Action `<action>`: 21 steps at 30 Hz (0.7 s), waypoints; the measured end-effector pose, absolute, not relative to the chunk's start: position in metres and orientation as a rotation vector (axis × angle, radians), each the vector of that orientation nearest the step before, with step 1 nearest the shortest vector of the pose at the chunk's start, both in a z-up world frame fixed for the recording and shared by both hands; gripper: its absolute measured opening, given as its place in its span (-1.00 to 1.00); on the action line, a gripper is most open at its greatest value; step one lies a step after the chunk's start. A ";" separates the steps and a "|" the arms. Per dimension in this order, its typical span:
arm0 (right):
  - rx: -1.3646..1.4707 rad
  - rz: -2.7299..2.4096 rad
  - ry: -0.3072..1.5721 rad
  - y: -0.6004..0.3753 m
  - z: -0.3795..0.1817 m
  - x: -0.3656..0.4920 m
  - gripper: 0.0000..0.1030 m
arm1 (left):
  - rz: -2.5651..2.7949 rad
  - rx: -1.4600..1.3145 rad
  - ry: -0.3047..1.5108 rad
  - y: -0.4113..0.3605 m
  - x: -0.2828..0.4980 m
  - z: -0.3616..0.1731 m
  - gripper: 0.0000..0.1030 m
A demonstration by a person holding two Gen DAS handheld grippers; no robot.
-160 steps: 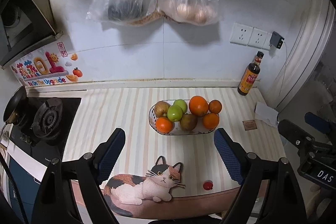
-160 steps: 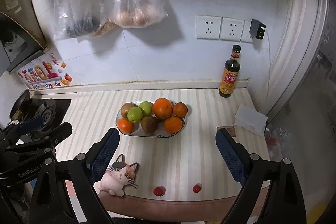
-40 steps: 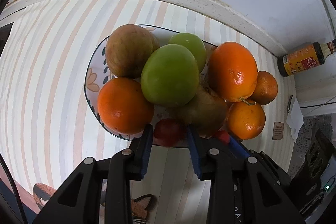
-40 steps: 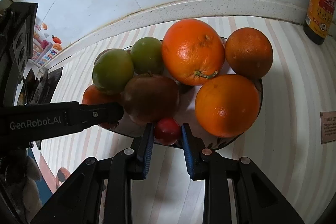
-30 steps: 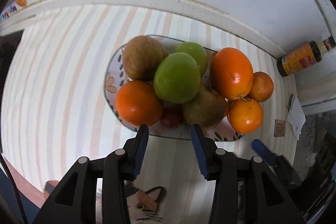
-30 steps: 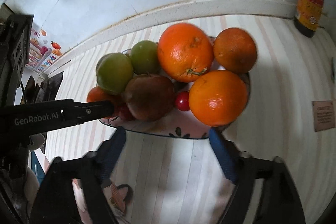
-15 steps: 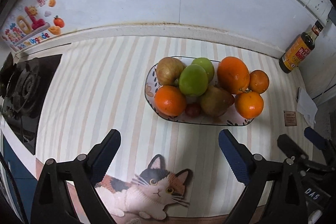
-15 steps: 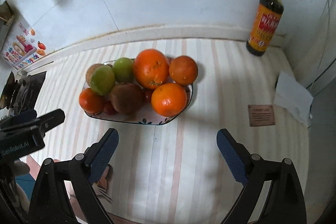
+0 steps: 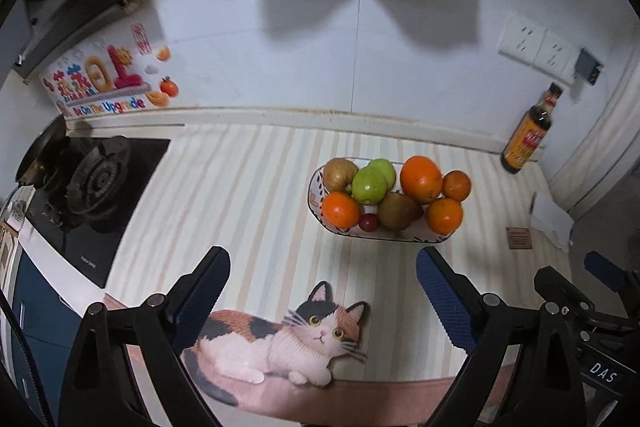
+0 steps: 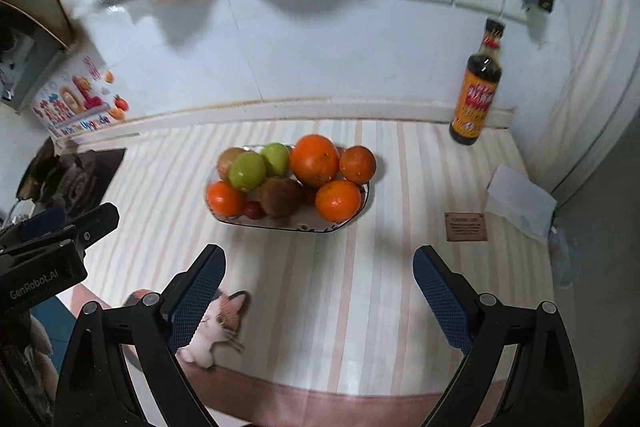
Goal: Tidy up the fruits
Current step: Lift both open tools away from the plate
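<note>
Fruits sit heaped in the bowl (image 9: pixel 314 191) on the striped counter (image 9: pixel 248 195), toward its far right, with a sauce bottle (image 9: pixel 529 135) beyond at the wall and a stove (image 9: pixel 94 183) off to the left. Oranges (image 9: pixel 421 178), green apples (image 9: pixel 370 185), a brown fruit (image 9: pixel 398 211) and a small red tomato (image 9: pixel 368 222) fill the dish; the tomato lies at the near rim, wedged between an orange and the brown fruit. A second red one seems to peek between the brown fruit and the near right orange in the right wrist view, though it is too hidden to be sure.

Both tools are empty. The left gripper (image 9: pixel 322 281) has its jaws spread wide above the near edge of the counter, over a cat sticker (image 9: pixel 280 343), holding nothing. The right gripper (image 10: pixel 318 283) is likewise wide open and bare.

The bowl lies well apart from both pairs of jaws: far and slightly right of the left ones, far and slightly left of the right ones. No loose fruit shows on the counter, so the job looks finished or nearly so. To end it well, I judge it best to hold both tools clear of the pile, since the heap is stacked high and a nudge to a top orange could roll it out.
</note>
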State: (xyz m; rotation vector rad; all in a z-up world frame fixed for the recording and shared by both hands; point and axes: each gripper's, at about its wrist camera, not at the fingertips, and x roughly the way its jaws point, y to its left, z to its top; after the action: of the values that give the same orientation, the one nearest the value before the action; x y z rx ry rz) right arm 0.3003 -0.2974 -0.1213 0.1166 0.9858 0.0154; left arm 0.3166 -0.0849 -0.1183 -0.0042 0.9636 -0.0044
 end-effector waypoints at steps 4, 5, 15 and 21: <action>0.112 -0.002 0.932 -0.284 -0.087 0.257 0.89 | -0.027 0.003 0.906 -0.074 0.280 -0.093 0.85; 0.111 -0.005 0.921 -0.281 -0.080 0.247 0.89 | -0.032 0.006 0.897 -0.072 0.273 -0.088 0.85; 0.103 -0.036 0.823 -0.256 -0.015 0.141 0.94 | -0.087 0.030 0.813 -0.051 0.186 -0.041 0.85; 0.088 -0.005 0.784 -0.245 0.010 0.095 0.94 | -0.083 0.038 0.762 -0.052 0.149 -0.024 0.85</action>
State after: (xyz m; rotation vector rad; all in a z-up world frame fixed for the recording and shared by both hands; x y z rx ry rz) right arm 0.0949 -0.2454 0.0096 0.0878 0.7843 -0.0046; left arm 0.1491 -0.0519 -0.0235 0.0384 0.7624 -0.0826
